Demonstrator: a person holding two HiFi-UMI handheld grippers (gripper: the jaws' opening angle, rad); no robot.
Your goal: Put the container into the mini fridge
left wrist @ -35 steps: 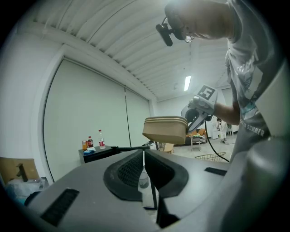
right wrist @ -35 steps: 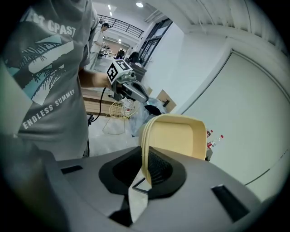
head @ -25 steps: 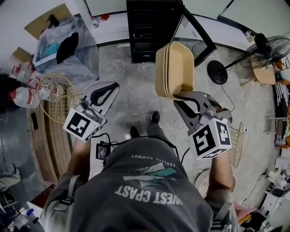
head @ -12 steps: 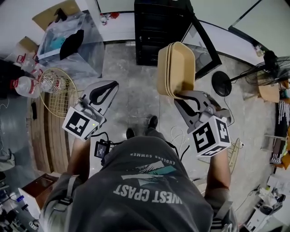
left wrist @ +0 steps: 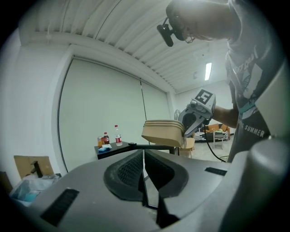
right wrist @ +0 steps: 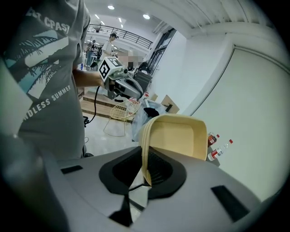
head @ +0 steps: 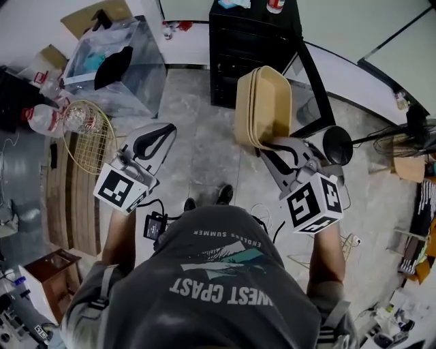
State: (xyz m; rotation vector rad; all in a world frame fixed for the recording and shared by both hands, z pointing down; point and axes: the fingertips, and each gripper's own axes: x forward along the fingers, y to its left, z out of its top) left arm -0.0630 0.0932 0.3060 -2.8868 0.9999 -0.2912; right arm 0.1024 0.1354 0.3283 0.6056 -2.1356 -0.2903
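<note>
A beige container (head: pixel 262 105), tipped on its side, is carried by its rim in my right gripper (head: pixel 274 143), which is shut on it. In the right gripper view the rim (right wrist: pixel 146 154) stands clamped between the jaws of that gripper (right wrist: pixel 145 171). The black mini fridge (head: pixel 248 48) stands just ahead on the floor, its glass door (head: pixel 312 75) swung open to the right. My left gripper (head: pixel 162 133) hovers to the left of the container, shut and empty. The left gripper view shows its closed jaws (left wrist: pixel 143 154), the container (left wrist: pixel 163 132) and the fridge top (left wrist: pixel 115 148).
Bottles (head: pixel 275 5) stand on the fridge top. A clear plastic bin (head: pixel 112 65), a yellow wire basket (head: pixel 88 136) and water jugs (head: pixel 44 119) lie to the left. A black round stand base (head: pixel 337 144) and a fan (head: pixel 415 126) are to the right.
The person has walked forward: the fridge and its open door have come nearer, and its top now shows. Both grippers have travelled along, the right still holding the container.
</note>
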